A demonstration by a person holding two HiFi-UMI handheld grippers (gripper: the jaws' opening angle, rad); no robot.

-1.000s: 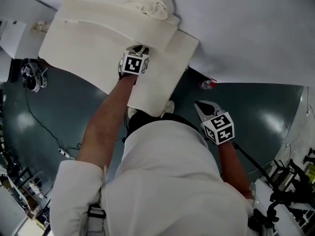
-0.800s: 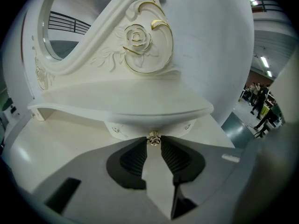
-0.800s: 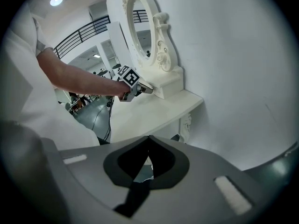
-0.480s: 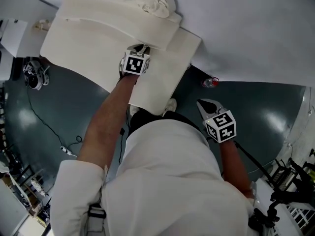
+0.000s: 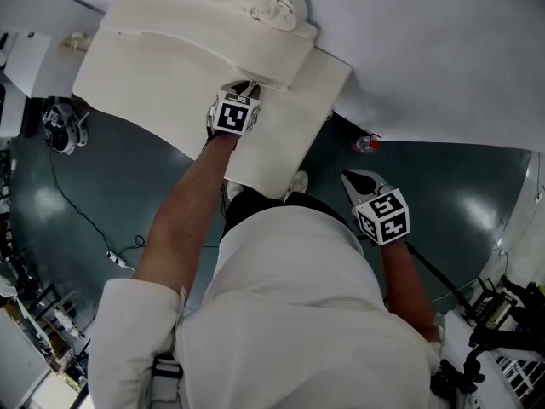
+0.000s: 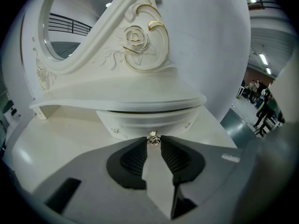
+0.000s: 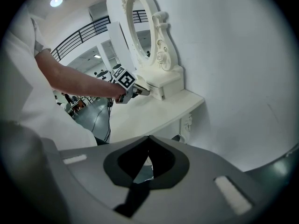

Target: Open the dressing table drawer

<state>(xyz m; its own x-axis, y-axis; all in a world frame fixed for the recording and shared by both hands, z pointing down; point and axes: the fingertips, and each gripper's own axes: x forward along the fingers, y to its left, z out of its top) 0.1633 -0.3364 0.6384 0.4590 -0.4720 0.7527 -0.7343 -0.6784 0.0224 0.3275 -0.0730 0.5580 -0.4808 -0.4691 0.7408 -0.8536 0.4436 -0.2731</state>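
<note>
The white dressing table (image 5: 153,66) stands against the wall, with a carved oval mirror frame (image 6: 135,36) on top. Under the mirror's shelf sits a small curved drawer (image 6: 149,122) with a little metal knob (image 6: 153,138). My left gripper (image 6: 153,142) points at the drawer front, its two fingertips closed on either side of that knob. In the head view, the left gripper (image 5: 246,86) is at the shelf's edge, with the arm stretched over the tabletop. My right gripper (image 7: 148,138) hangs shut and holds nothing, off the table's right side and above the floor (image 5: 353,180).
A white wall (image 5: 426,49) runs behind and to the right of the table. A small red and white object (image 5: 364,142) lies on the dark floor by the wall. Cables and gear (image 5: 60,130) lie on the floor at left, and stands and equipment (image 5: 502,313) are at lower right.
The head view has shifted slightly. The left gripper stays at the knob and the right gripper hangs where it was.
</note>
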